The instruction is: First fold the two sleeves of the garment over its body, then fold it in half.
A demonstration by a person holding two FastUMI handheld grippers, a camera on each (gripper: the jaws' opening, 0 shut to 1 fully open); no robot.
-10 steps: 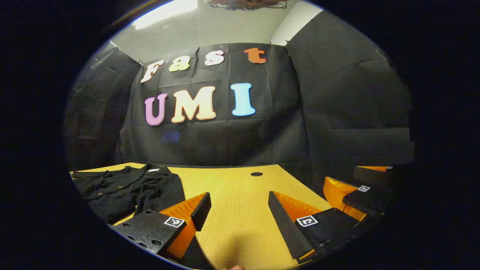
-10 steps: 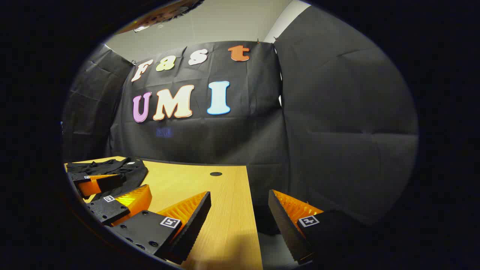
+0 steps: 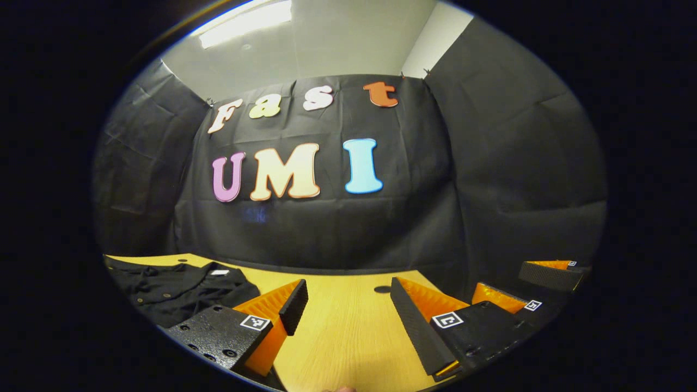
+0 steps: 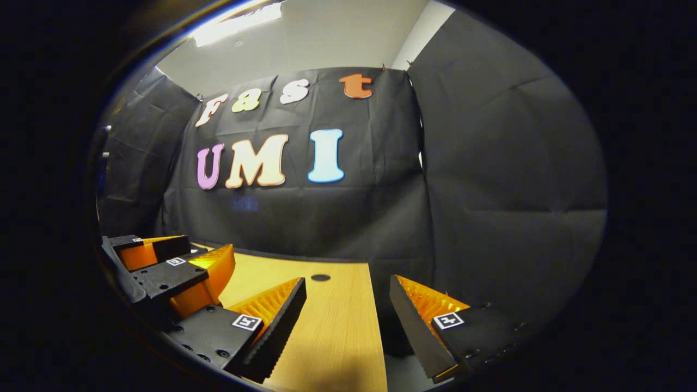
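The dark garment lies crumpled on the bench, off beyond the left gripper's left finger. Both the left and right gripper hang with fingers wide and empty, likely poised before any sleeve grasp.

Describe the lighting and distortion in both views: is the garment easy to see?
Left gripper view: a ceiling light glares at the top; the fisheye bends the table edge; the dark garment sits dim near the left rim, folds hard to read. Right gripper view: the same glare; table sharp, its left side shadowed behind the left gripper.
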